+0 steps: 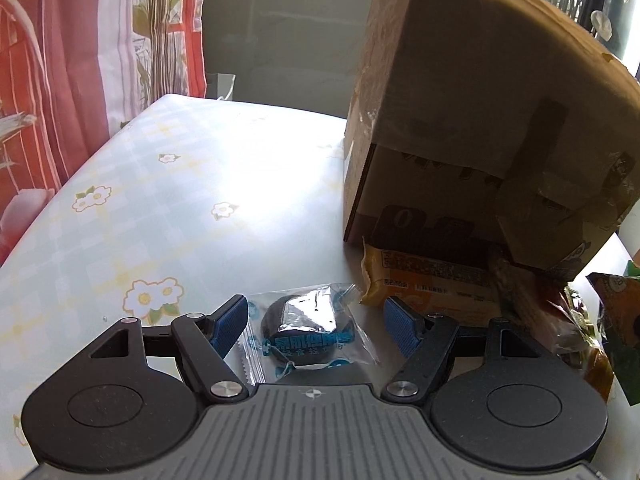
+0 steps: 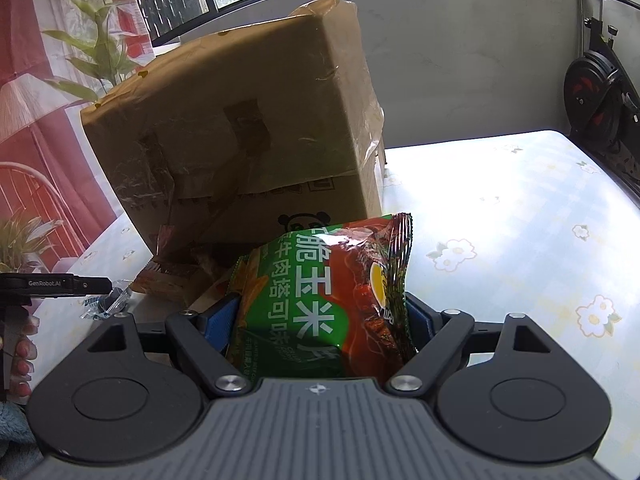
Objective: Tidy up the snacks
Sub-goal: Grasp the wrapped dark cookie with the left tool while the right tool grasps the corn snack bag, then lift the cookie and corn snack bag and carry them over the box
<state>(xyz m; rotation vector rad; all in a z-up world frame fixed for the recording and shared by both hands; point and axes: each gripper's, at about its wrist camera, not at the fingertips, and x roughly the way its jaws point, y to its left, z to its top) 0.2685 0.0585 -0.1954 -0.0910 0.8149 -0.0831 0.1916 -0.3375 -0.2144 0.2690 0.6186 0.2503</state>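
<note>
**Two soft packets, two different grips**

While the right gripper (image 2: 320, 320) has its blue pads closed on both sides of the green and red foil bag of corn chips (image 2: 324, 296), the left gripper (image 1: 316, 322) stands wide open around the small clear plastic packet with a dark round snack inside (image 1: 306, 330). This packet lies flat on the pale checked tablecloth with flower prints (image 1: 168, 216), between the two blue fingers (image 1: 230, 322), and I cannot see that either finger touches it.

The chip bag looks light and puffy; it is full of air and the chips inside break easily, so I judge that a strong squeeze is a risk. Its foil is smooth and may slide, so a hold near the middle of the bag seems safest.

The small packet is also light, but its wrapper is thin and slippery. The firm dark piece in the middle is the better place to take hold (the loose crimped edges would only fold).

Behind both stands the big brown cardboard box (image 2: 256, 128), tilted, with more wrapped snacks (image 1: 432, 280) at its foot.
</note>
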